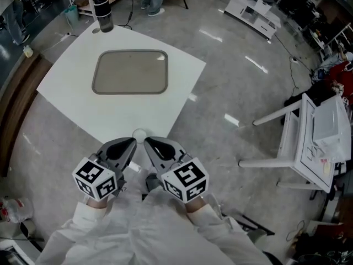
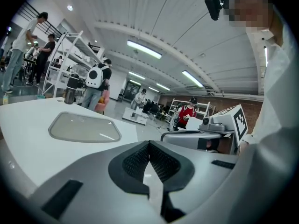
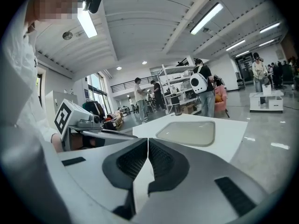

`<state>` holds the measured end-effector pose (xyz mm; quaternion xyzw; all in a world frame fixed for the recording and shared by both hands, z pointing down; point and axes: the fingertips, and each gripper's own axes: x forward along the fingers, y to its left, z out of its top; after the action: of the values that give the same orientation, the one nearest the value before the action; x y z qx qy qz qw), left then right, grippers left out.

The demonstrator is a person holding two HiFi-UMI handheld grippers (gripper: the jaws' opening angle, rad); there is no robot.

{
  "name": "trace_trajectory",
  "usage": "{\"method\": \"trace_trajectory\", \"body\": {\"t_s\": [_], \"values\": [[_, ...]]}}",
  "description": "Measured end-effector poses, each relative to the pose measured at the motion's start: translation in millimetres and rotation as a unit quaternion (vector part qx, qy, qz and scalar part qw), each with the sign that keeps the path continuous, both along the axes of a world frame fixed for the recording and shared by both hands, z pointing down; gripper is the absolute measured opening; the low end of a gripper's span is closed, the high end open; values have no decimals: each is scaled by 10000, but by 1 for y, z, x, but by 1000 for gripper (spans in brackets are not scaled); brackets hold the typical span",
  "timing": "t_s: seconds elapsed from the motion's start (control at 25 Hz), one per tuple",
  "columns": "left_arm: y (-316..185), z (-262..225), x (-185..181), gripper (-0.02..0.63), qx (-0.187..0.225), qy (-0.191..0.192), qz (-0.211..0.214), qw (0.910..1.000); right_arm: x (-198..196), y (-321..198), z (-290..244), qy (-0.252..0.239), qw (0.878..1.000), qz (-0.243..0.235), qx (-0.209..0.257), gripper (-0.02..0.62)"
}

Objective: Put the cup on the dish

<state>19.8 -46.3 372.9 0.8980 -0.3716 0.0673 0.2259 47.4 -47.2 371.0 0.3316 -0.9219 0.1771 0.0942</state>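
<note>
Left gripper [image 1: 132, 142] and right gripper [image 1: 148, 142] are held side by side, jaws closed on nothing, at the near corner of a white table [image 1: 182, 76]. The dark cup [image 1: 102, 12] stands upright at the far corner, apart from the grey dish [image 1: 130, 73] at the centre.

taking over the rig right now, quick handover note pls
Left gripper: jaws together, nothing in them, held close to the body at the near corner of the table.
Right gripper: jaws together, empty, right beside the left one.
Cup: dark, upright, at the far corner of the table, beyond the dish and apart from it.
Dish: grey rectangular tray in the middle of the table, nothing on it.
Done: nothing yet; the cup is untouched.
Left: reach across, grip the cup, set it on the dish, let go.
</note>
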Motion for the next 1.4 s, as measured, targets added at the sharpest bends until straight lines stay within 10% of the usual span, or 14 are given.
{"method": "trace_trajectory", "body": {"t_s": [1.4], "values": [[-16, 15, -13, 9, -309, -165, 282, 9990, -16, -16, 26, 125, 9992, 21, -386, 15]]}}
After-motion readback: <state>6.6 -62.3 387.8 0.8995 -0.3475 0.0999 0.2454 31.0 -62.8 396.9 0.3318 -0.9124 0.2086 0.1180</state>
